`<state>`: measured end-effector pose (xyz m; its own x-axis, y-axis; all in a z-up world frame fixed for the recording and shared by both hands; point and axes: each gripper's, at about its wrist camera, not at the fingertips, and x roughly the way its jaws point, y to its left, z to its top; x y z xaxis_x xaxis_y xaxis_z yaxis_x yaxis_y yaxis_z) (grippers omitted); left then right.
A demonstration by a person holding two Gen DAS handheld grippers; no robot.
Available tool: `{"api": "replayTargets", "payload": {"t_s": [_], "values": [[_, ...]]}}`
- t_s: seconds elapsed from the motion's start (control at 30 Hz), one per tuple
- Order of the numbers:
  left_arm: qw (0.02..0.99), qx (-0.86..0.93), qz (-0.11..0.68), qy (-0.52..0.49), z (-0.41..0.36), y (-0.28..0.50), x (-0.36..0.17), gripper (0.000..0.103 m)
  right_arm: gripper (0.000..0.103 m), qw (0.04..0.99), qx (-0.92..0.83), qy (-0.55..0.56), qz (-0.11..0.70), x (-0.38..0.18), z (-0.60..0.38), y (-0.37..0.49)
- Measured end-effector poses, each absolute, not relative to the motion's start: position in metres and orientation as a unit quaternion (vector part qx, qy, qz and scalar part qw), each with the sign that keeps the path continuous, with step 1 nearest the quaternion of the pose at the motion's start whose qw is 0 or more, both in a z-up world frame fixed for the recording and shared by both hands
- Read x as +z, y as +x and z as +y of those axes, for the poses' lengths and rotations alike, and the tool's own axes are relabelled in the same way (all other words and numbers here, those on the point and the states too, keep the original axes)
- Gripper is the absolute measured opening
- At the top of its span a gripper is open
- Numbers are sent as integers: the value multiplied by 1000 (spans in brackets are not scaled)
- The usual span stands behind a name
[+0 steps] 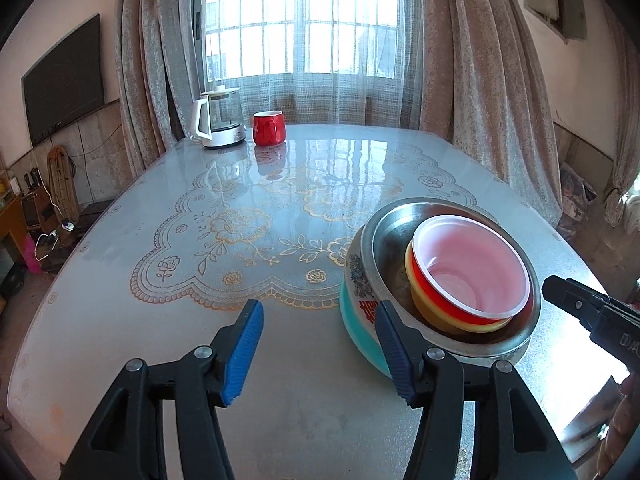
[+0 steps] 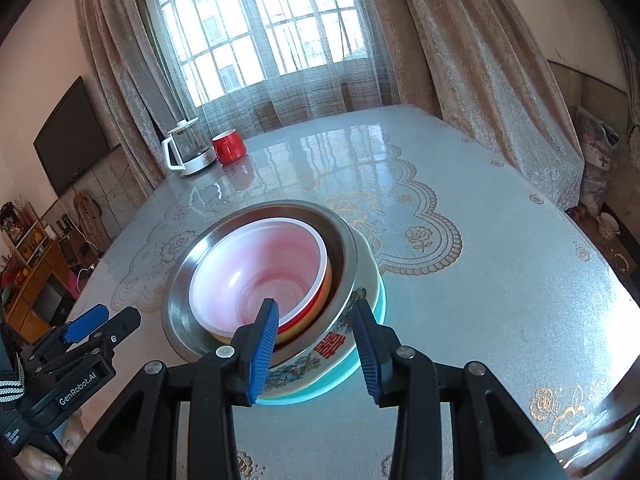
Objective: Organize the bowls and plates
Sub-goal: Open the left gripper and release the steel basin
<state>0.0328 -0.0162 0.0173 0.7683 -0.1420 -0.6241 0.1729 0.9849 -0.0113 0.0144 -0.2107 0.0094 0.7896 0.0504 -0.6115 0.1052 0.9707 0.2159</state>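
Note:
One nested stack stands on the table: a teal plate at the bottom, then a flowered porcelain bowl, a steel bowl, a yellow bowl and a red bowl with a pale inside. My left gripper is open over bare tablecloth, just left of the stack, with its right finger in front of the plate's edge. My right gripper hovers open in front of the stack's near rim. Its pads press on nothing. In the left wrist view its tip stays off the steel rim.
A glass kettle and a red mug stand at the table's far left corner. The lace-patterned tablecloth covers the glossy top. Curtains and a window lie behind, with a dark screen on the left wall.

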Motion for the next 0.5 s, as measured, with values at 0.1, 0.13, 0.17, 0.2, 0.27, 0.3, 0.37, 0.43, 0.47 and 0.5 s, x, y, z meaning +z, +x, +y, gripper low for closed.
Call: {"api": "replayTargets", "payload": {"t_s": [0.1, 0.13, 0.17, 0.2, 0.27, 0.3, 0.37, 0.43, 0.47, 0.5], "values": [[943, -83, 322, 23, -17, 30, 20, 66, 39, 943, -19, 103, 316, 13, -200, 15], [943, -83, 320, 23, -16, 30, 20, 67, 39, 944, -20, 98, 314, 13, -196, 15], [944, -82, 319, 23, -17, 30, 20, 67, 39, 945, -19, 95, 313, 14, -194, 15], [944, -81, 319, 23, -16, 30, 20, 67, 39, 945, -17, 93, 313, 14, -191, 15], [944, -79, 319, 22, -15, 31, 20, 67, 39, 946, -16, 89, 312, 13, -186, 15], [944, -76, 319, 22, -15, 30, 21, 67, 39, 946, -15, 87, 312, 13, -184, 15], [946, -72, 316, 23, -15, 30, 21, 67, 39, 947, -17, 80, 310, 13, -181, 16], [946, -70, 315, 23, -14, 31, 21, 67, 39, 948, -17, 79, 309, 14, -179, 17], [946, -69, 314, 22, -14, 32, 21, 67, 39, 948, -18, 78, 309, 14, -179, 17], [947, -68, 315, 21, -13, 32, 21, 67, 39, 948, -19, 78, 308, 14, -178, 18]]}}
